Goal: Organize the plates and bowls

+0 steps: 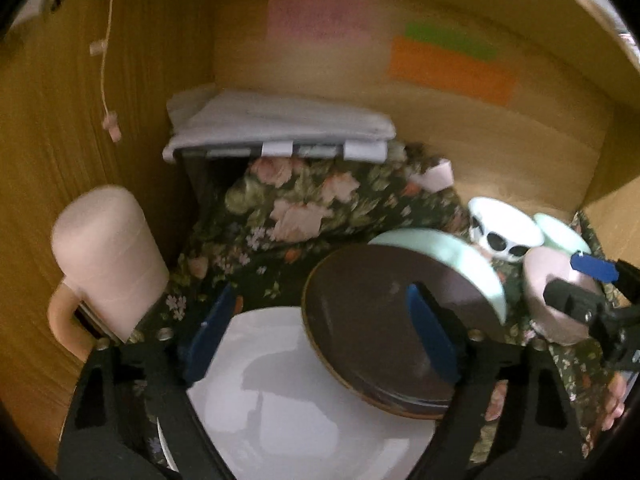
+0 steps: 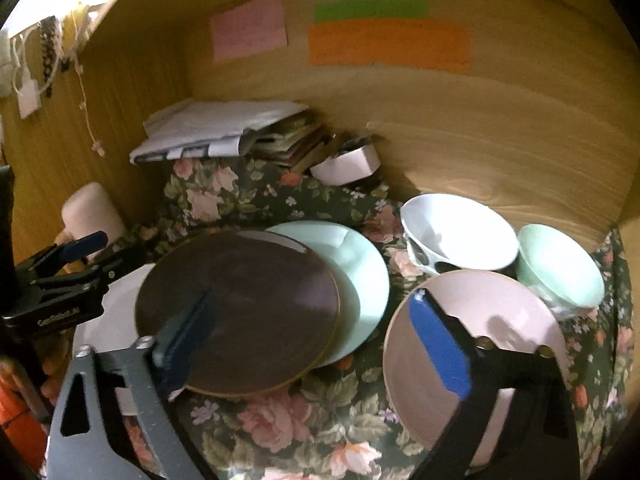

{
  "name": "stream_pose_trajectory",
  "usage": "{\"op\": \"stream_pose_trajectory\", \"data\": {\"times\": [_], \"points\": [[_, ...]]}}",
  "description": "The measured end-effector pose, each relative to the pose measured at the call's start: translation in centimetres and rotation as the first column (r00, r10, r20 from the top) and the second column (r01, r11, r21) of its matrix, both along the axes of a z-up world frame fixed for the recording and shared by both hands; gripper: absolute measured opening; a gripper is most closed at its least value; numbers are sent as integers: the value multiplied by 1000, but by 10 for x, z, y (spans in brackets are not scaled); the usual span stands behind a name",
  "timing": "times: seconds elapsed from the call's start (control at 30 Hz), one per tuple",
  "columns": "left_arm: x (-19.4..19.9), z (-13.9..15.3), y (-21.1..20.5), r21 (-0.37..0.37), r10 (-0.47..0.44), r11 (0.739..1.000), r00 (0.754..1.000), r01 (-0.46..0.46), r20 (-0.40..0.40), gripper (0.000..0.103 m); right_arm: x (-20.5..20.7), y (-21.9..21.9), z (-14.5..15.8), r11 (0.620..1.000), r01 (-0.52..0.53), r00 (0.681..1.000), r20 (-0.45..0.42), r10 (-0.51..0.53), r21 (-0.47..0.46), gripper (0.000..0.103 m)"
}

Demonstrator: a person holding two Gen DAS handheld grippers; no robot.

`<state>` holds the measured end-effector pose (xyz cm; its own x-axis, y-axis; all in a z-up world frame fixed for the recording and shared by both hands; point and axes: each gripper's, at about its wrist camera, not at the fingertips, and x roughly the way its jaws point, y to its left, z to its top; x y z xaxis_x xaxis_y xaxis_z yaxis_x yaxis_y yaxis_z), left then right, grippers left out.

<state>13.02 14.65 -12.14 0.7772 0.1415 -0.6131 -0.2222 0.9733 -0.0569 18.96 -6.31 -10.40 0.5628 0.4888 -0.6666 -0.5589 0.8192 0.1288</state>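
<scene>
Floral cloth [image 2: 288, 412] is seen covering the floor of a wooden alcove, where plates and bowls are being sorted. A dark brown plate [image 2: 240, 312] is shown lying partly over a white plate [image 1: 304, 396] at the left front edge of the cloth and partly over a mint plate [image 2: 352, 276] behind it, a stack apparently begun but not yet squared. The left gripper [image 1: 324, 332] is held spread wide above the white and brown plates, nothing being gripped; its right finger overlaps the brown plate in the view, though contact cannot be confirmed. The right gripper [image 2: 316, 340] is likewise held apart and empty, straddling the gap between the brown plate and a pink plate [image 2: 476, 360] at the right front edge. A white bowl [image 2: 460, 232] and a mint bowl [image 2: 560, 268] are grouped toward the right rear corner, seemingly kept apart from the plates. A pink mug [image 1: 108, 256] is stood at the left edge.
</scene>
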Motion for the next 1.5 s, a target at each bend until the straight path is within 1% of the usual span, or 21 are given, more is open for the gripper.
{"op": "stream_pose_trajectory", "data": {"times": [0.03, 0.07, 0.1, 0.13, 0.17, 0.23, 0.3, 0.33, 0.37, 0.43, 0.5, 0.57, 0.77, 0.8, 0.87, 1.03, 1.2, 1.33, 1.43, 1.47, 1.5], "points": [[3, -3, 2, -9, 0, 1000, 1000, 0, -12, 80, 4, 2, -2, 1000, -10, 1000, -13, 10, -5, 81], [5, -6, 4, -15, 0, 1000, 1000, -1, -23, 76, 10, 5, -5, 1000, -22, 999, -33, 21, -16, 81], [8, -8, 6, -18, 0, 1000, 1000, -1, -31, 75, 14, 7, -7, 999, -26, 999, -43, 25, -23, 78], [10, -11, 8, -17, 2, 1000, 999, -2, -40, 74, 19, 10, -10, 999, -39, 997, -62, 37, -34, 71], [11, -13, 10, -18, 2, 1000, 999, -3, -47, 74, 23, 12, -12, 998, -51, 996, -77, 48, -43, 67], [14, -16, 12, -19, 1, 1000, 998, -2, -62, 74, 33, 18, -19, 995, -70, 991, -115, 62, -68, 57], [16, -19, 15, -27, -5, 1000, 996, 3, -84, 70, 41, 25, -25, 990, -82, 988, -143, 65, -114, 51], [17, -21, 16, -33, -12, 999, 995, 8, -99, 64, 44, 27, -27, 988, -90, 985, -156, 69, -128, 47], [19, -22, 16, -36, -17, 999, 994, 13, -112, 59, 48, 29, -31, 984, -104, 980, -181, 77, -143, 45], [20, -24, 15, -38, -24, 999, 992, 20, -128, 54, 56, 31, -36, 981, -112, 973, -217, 76, -160, 38], [20, -26, 15, -45, -37, 999, 990, 31, -138, 50, 63, 33, -40, 977, -124, 966, -246, 78, -175, 35], [21, -28, 14, -47, -43, 998, 989, 37, -144, 44, 69, 36, -45, 972, -133, 961, -267, 77, -196, 34], [24, -35, 14, -80, -55, 996, 984, 42, -167, 35, 78, 43, -58, 964, -154, 944, -321, 79, -216, 32], [24, -35, 15, -84, -46, 996, 981, 31, -191, 34, 79, 44, -59, 963, -153, 944, -322, 75, -222, 31], [24, -37, 15, -89, -52, 995, 978, 35, -202, 31, 80, 45, -62, 960, -145, 948, -313, 65, -238, 31], [22, -36, 12, -92, -70, 994, 978, 52, -197, 31, 77, 50, -69, 955, -144, 951, -302, 62, -258, 31], [21, -38, 13, -110, -85, 992, 973, 63, -215, 29, 68, 56, -75, 954, -133, 959, -278, 56, -268, 31], [17, -36, 14, -119, -91, 991, 974, 67, -208, 29, 65, 55, -74, 967, -123, 955, -291, 54, -225, 31], [13, -33, 17, -115, -87, 991, 975, 65, -204, 29, 59, 57, -69, 971, -132, 956, -283, 72, -199, 31], [12, -33, 18, -116, -83, 991, 975, 59, -208, 29, 58, 53, -66, 971, -139, 956, -283, 80, -192, 31], [12, -34, 20, -125, -79, 991, 970, 51, -229, 29, 55, 55, -64, 973, -148, 955, -283, 93, -179, 31]]}}
